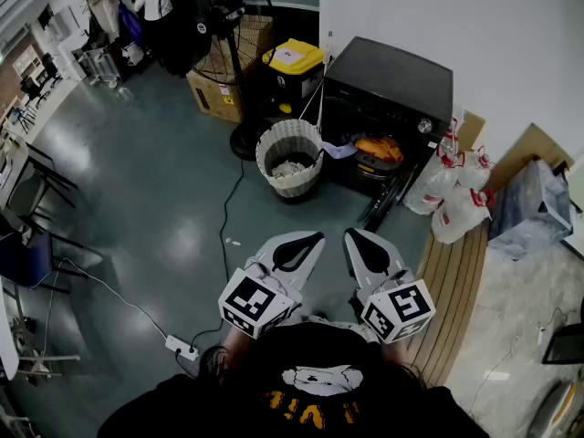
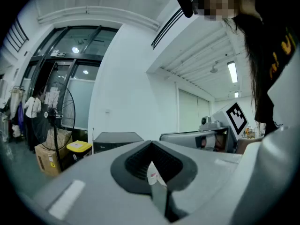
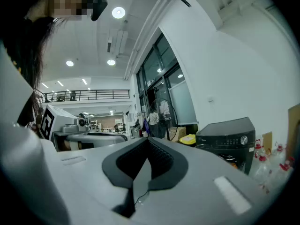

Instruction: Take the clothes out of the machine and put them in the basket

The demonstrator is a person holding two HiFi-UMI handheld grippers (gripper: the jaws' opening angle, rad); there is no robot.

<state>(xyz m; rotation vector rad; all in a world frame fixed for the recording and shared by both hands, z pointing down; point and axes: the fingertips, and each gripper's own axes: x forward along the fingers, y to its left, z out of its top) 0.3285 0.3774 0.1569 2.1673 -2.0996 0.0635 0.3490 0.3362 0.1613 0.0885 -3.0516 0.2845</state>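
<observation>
- Bottom centre of the head view: the left gripper (image 1: 317, 237) and the right gripper (image 1: 349, 235) are held side by side, close to the person's body. Both point up-frame toward the laundry, which suggests the reach has not begun.
- In each gripper view the fingers are pressed together at the tips with nothing between them (left (image 2: 151, 143), right (image 3: 147, 142)). Empty, closed fingers fit a carry posture rather than a grasp.
- Each marker cube (left cube (image 1: 255, 303)) bears a black-and-white square code and no readable words. Yellow lettering on the person's dark shirt (image 1: 310, 381) is cut off and cannot be read.
- Lower left: a white power strip (image 1: 179, 345) lies on the glossy grey floor (image 1: 155, 208). Its cable runs up-frame.
- Centre: the round woven wicker basket (image 1: 294, 182) stands just beside the machine's opening, probably so that each transfer is short. Something pale already lies inside it.
- Right of the basket: the black front-loading washing machine (image 1: 392, 76) has its door (image 1: 391, 199) swung down. The orange clothes (image 1: 379, 149) lie in the drum mouth, well apart from both grippers.
- Right edge: white plastic bags with red print (image 1: 456, 199) lean near the machine. Their print is too small to read.
- Upper centre: a black bin with a yellow lid (image 1: 294, 60) carries a white label, illegible. A brown cardboard box (image 1: 214, 94) and a black pedestal fan (image 1: 239, 26) stand beyond it.
</observation>
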